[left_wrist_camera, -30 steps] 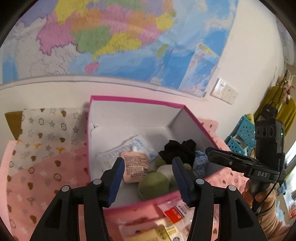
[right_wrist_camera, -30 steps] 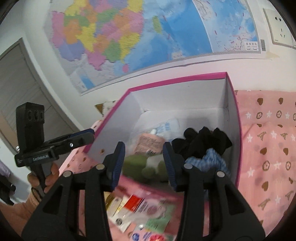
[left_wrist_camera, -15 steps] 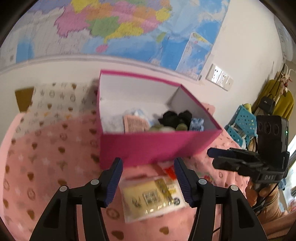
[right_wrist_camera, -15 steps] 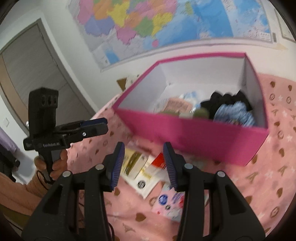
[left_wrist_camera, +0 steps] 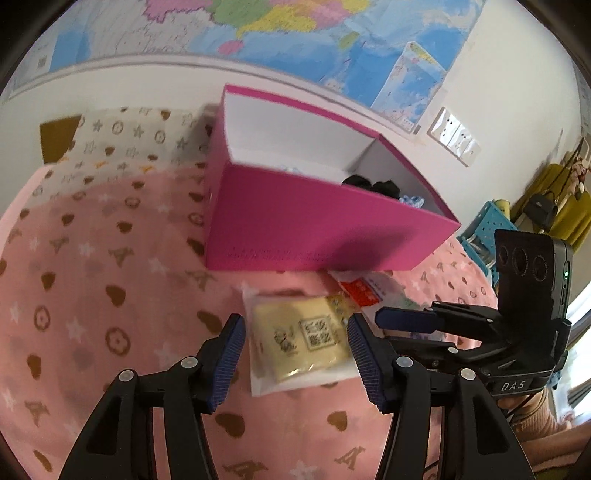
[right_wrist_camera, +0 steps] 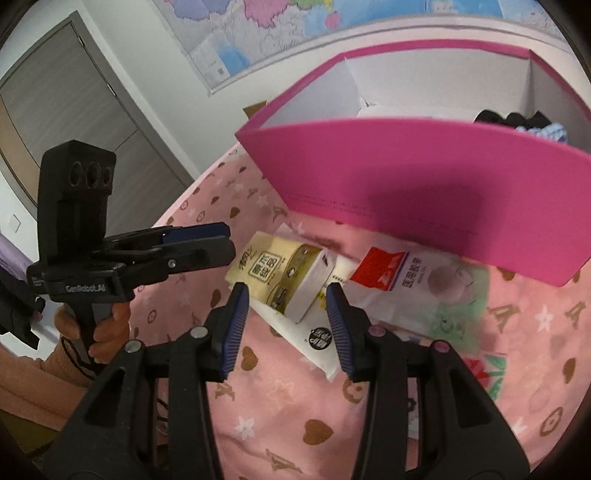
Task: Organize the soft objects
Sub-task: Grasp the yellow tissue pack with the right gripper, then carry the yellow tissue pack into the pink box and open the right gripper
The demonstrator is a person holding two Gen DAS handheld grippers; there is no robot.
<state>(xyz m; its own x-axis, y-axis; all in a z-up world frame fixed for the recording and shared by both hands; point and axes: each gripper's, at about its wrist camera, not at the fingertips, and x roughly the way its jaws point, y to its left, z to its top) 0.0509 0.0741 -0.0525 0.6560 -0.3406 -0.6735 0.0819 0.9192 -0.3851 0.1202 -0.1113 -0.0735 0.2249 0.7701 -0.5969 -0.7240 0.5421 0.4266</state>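
A pink box [left_wrist_camera: 325,229] stands on the pink patterned bedspread [left_wrist_camera: 92,295], with black and blue cloth [left_wrist_camera: 373,184] showing over its rim. A yellow tissue pack [left_wrist_camera: 306,336] in clear wrap lies in front of it, beside a red and white packet [left_wrist_camera: 360,290]. My left gripper [left_wrist_camera: 295,354] is open and empty, low over the yellow pack. My right gripper [right_wrist_camera: 288,325] is open and empty above the same yellow pack [right_wrist_camera: 280,273]. The box [right_wrist_camera: 406,177] and the red and white packet [right_wrist_camera: 391,273] lie just beyond it.
More flat packets [right_wrist_camera: 454,295] lie right of the yellow pack. A wall map [left_wrist_camera: 295,33] hangs behind the box. A grey door [right_wrist_camera: 74,103] is at the left. Blue baskets [left_wrist_camera: 487,229] stand at the right.
Both grippers have pulled back from over the box and dropped toward the packets in front of it. The box's contents are now mostly hidden by its front wall.
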